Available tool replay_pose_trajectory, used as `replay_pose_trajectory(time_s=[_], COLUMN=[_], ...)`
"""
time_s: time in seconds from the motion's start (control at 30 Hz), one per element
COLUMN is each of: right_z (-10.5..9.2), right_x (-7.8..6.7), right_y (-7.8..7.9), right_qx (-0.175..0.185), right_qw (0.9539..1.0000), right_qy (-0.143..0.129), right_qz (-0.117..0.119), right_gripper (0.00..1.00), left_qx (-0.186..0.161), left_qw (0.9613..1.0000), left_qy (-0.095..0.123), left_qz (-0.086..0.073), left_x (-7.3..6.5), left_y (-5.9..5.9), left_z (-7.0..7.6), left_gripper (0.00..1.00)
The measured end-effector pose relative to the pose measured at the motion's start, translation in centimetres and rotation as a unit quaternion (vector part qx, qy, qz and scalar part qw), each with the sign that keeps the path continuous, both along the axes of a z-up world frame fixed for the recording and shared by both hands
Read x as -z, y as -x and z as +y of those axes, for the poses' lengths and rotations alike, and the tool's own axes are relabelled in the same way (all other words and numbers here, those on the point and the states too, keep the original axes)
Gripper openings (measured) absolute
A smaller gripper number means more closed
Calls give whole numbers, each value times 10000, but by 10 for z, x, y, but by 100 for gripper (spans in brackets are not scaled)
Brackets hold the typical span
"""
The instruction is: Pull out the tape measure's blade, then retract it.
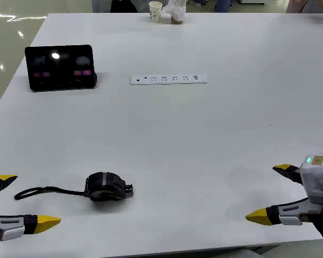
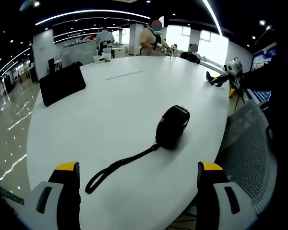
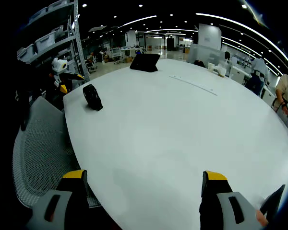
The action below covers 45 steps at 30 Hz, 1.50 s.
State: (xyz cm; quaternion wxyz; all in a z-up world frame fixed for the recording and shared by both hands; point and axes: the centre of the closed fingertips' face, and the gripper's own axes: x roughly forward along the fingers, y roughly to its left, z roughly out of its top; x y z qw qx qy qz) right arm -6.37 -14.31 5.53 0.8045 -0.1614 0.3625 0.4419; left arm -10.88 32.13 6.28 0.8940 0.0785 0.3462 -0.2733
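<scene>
White table point(image 1: 204, 134) in an office with glossy floor point(image 1: 5, 37).

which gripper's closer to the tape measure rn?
Left. The left gripper is open right by the strap of the tape measure; the right gripper, also open, is far off on its other side.

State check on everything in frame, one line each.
Tape measure, blade retracted, ungripped.
Left claw, open, empty.
Right claw, open, empty.
Tablet, propped up, screen lit.
Power strip, flat, nothing plugged in.
Cup, upright.
</scene>
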Motion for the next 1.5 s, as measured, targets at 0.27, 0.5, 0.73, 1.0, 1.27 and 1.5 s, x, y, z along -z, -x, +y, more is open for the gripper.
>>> replay_pose_trajectory(time_s=[0.27, 0.5, 0.73, 1.0, 1.27, 1.5], right_z=[-3, -5, -5, -3, 4, 15], right_x=[-1, -2, 1, 2, 1, 6], right_y=[0, -1, -5, -9, -16, -12], right_qx=[18, 86, -107, -214, -346, -563], right_qw=[10000, 9999, 9995, 9994, 9989, 9980], right_qy=[20, 55, 24, -33, 31, 110], right_qz=[16, -14, -302, -274, -319, -247], right_gripper=[99, 99, 99, 99, 99, 99], left_qx=[-1, 162, 286, 451, 795, 1039], left_qw=[10000, 9997, 9993, 9987, 9960, 9933], left_qy=[52, 32, -40, -53, -247, -343], left_qz=[78, 187, 235, 237, 311, 369], left_x=[4, 15, 17, 13, 15, 16], left_y=[4, 6, 1, -2, 2, 3], left_z=[-2, -7, -4, -7, -16, -26], left_gripper=[99, 99, 99, 99, 99, 99])
